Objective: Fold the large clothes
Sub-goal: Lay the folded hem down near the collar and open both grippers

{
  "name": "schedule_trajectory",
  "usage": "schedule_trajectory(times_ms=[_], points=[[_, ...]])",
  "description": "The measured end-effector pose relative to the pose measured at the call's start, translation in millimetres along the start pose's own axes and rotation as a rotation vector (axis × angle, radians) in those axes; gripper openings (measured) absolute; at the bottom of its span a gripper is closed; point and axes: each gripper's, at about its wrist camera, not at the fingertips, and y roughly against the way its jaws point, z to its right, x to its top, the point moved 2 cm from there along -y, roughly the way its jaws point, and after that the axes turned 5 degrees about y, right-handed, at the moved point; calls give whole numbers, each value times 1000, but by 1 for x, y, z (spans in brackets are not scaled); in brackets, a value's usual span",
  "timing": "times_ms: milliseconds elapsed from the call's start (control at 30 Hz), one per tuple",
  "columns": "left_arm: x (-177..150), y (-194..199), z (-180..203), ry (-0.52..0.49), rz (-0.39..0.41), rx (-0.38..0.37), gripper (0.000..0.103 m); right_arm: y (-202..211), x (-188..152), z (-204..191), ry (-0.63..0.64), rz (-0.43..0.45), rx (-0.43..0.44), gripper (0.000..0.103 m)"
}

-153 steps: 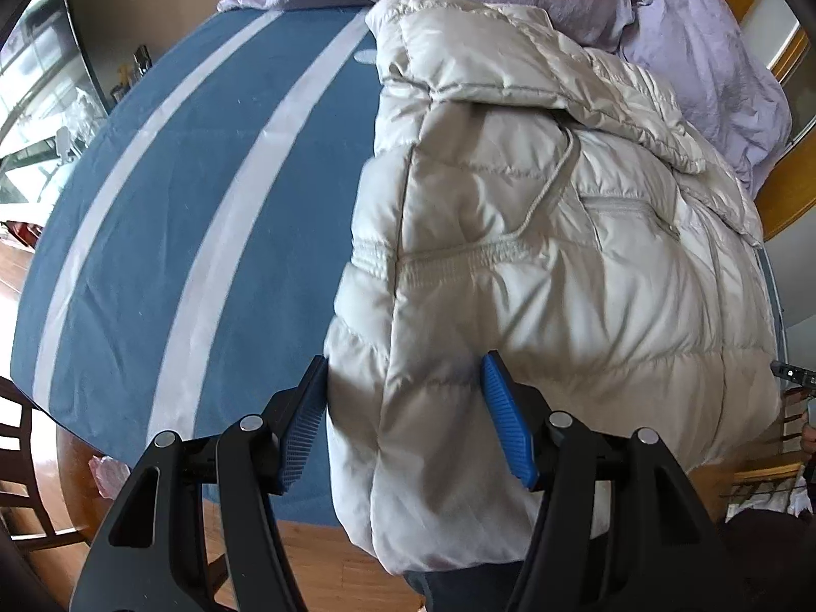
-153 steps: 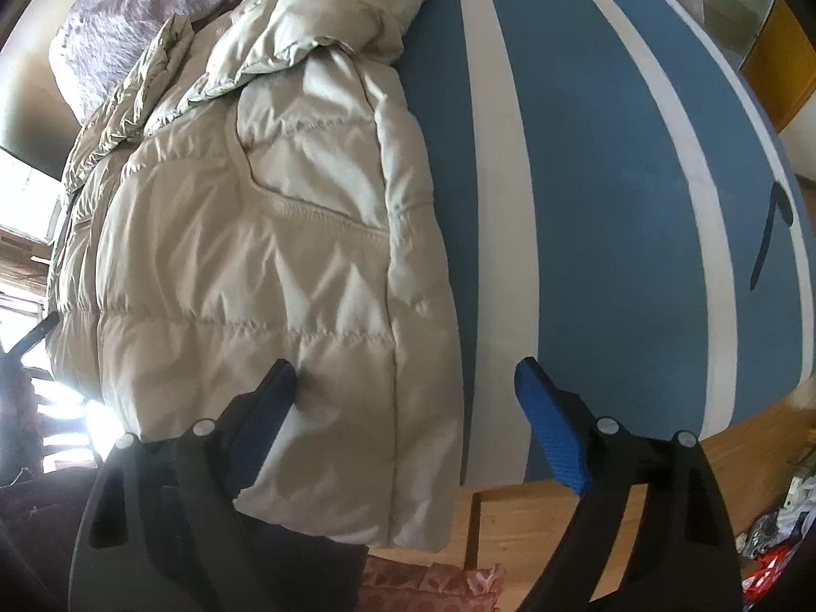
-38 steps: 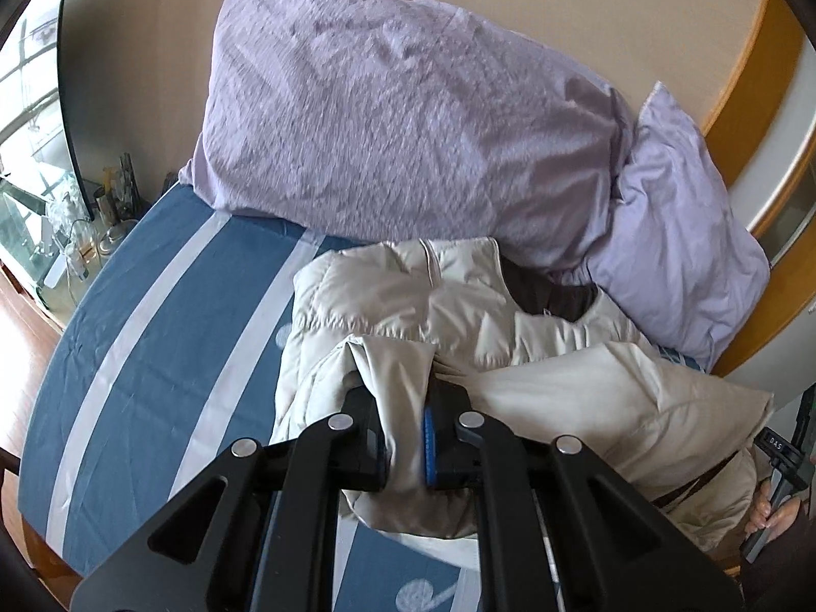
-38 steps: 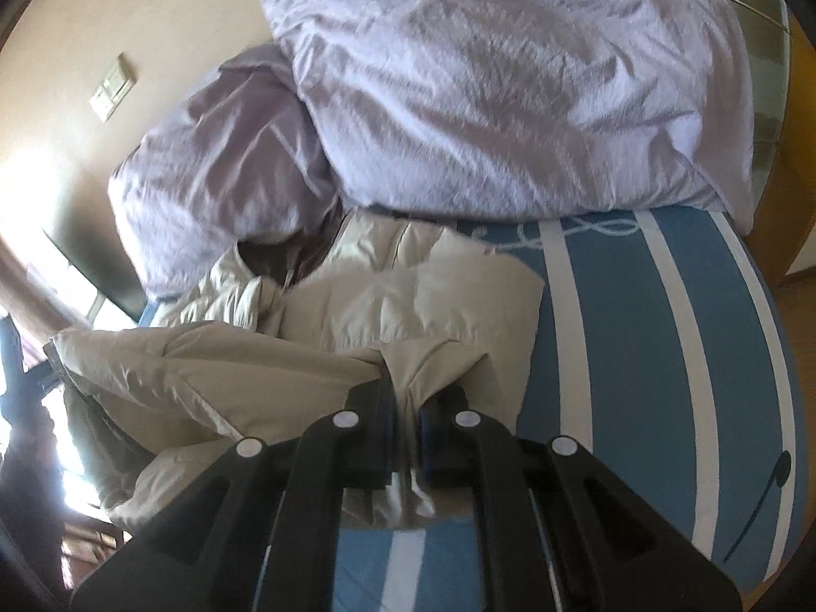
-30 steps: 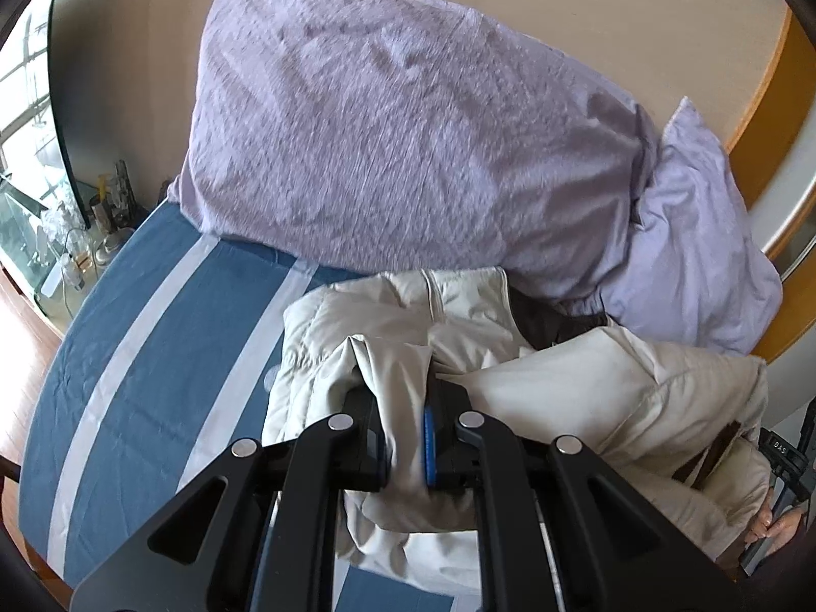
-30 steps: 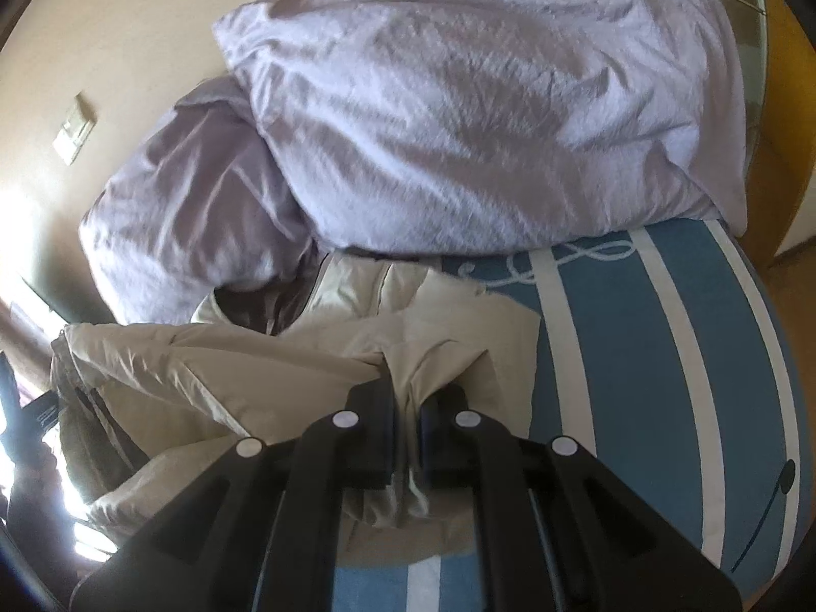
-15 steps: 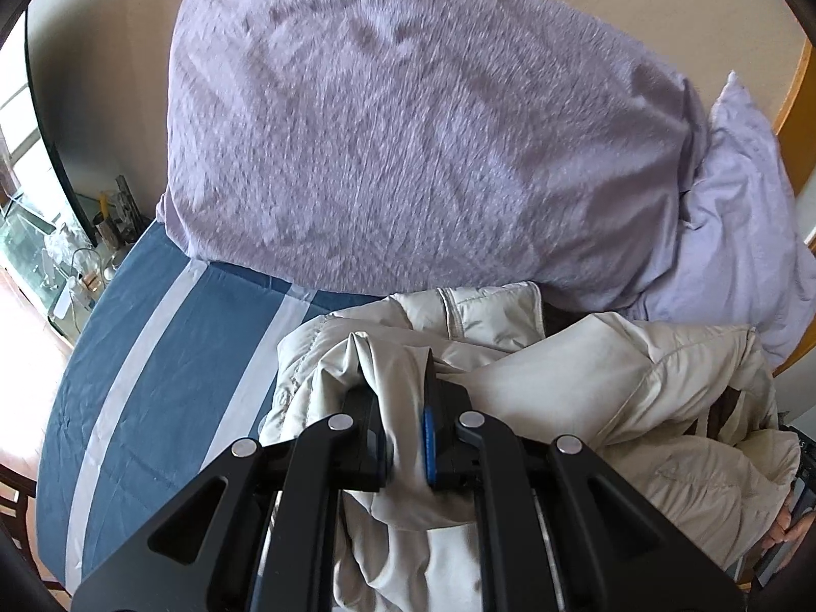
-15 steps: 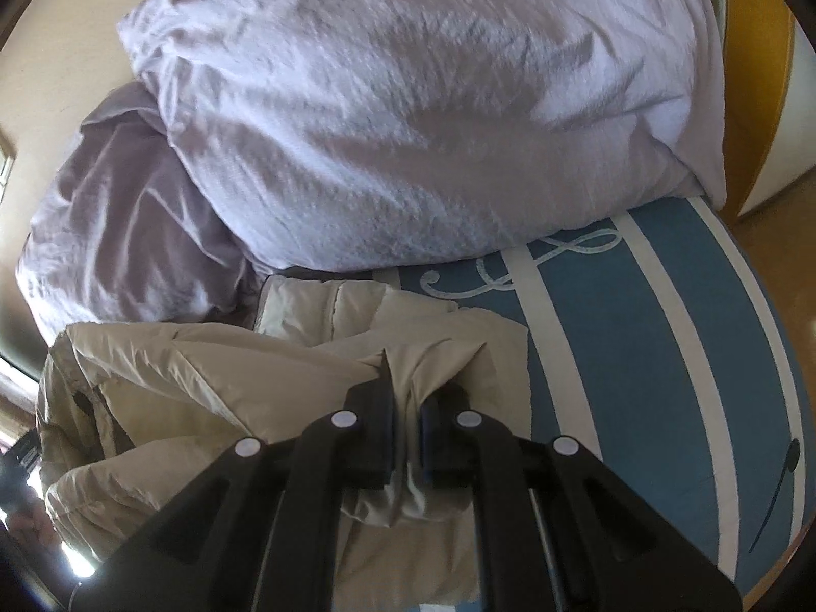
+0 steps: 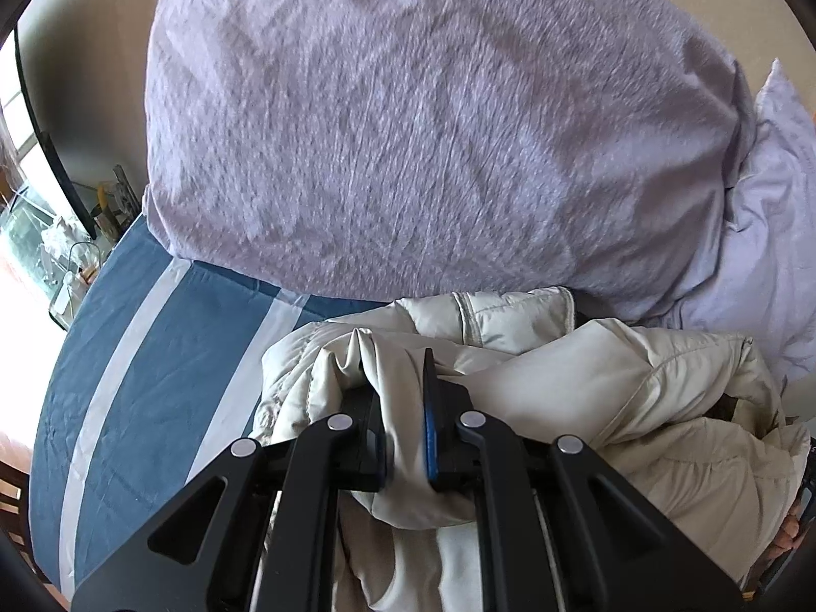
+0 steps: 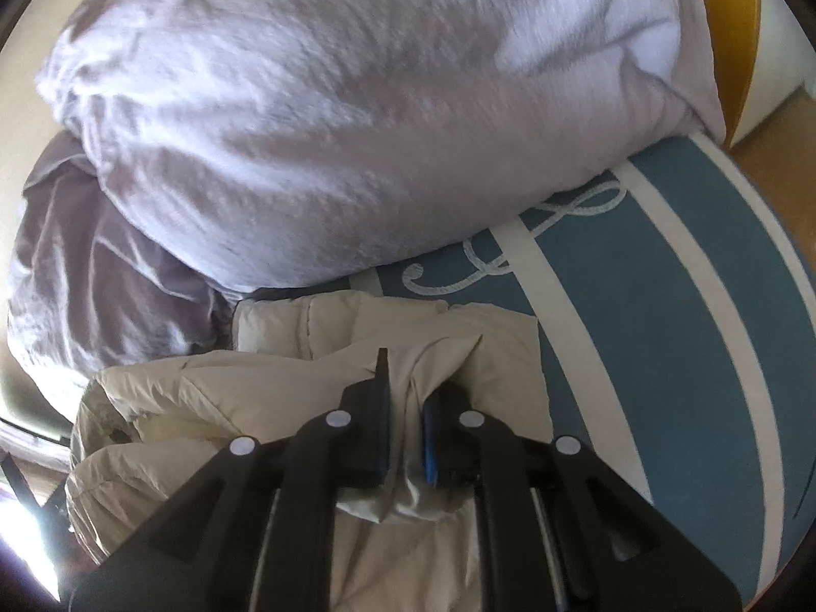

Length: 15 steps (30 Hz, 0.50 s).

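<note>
Cream quilted fabric, pinched tight in the left wrist view — a fold of the puffer jacket (image 9: 586,387) clamped between the pressed-together jaws of the left gripper (image 9: 403,372), rising as a small ridge just past the fingertips. Rest of the jacket bunched ahead and to the right of the tongs, collar end lying up against the big lilac pillow (image 9: 433,127). Second, paler pillow (image 9: 765,234) tucked at the right edge. Blue bedspread with white stripes (image 9: 153,357) bare to the left of the jacket. Cluttered side table (image 9: 76,255) at the far left, blurred. At the lower right edge, part of a hand on the other tool, too cropped to say more.

Over to the right wrist view — same story, mirrored. Right gripper (image 10: 405,387) squeezed shut on another fold of the jacket (image 10: 204,398), cloth spilling out below the blue pads (image 10: 429,438). Bulk of the jacket heaped to the left of the tongs and ahead of them, its far edge touching the foot of the big pillow (image 10: 357,102). Darker, shadowed pillow (image 10: 102,265) behind at the left. Striped bedspread (image 10: 637,306) open to the right, a white looping embroidered motif (image 10: 510,250) just beyond the jacket's corner. Strip of amber wood (image 10: 734,25) at the upper right.
</note>
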Motion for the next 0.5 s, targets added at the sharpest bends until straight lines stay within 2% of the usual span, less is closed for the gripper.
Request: schedule_trajectory(times_ms=[133,200,267,367,500], points=[[0,-15,1,13,-26,16,12,-15,4,5,-62,-30,15,12],[0,-22,0,32,-47,21,13,-18,5,9,-125,-67,29,20],[0,-25,-2,49,-64,12,14,-17,7,11,-154,-73,61,33],[3,-21,-4,63,-82,-25,18,-2,12,8,-144,-47,89,45],[7,-9,-5,59,-87,-65,26,30,18,-1,-60,36,73,56]])
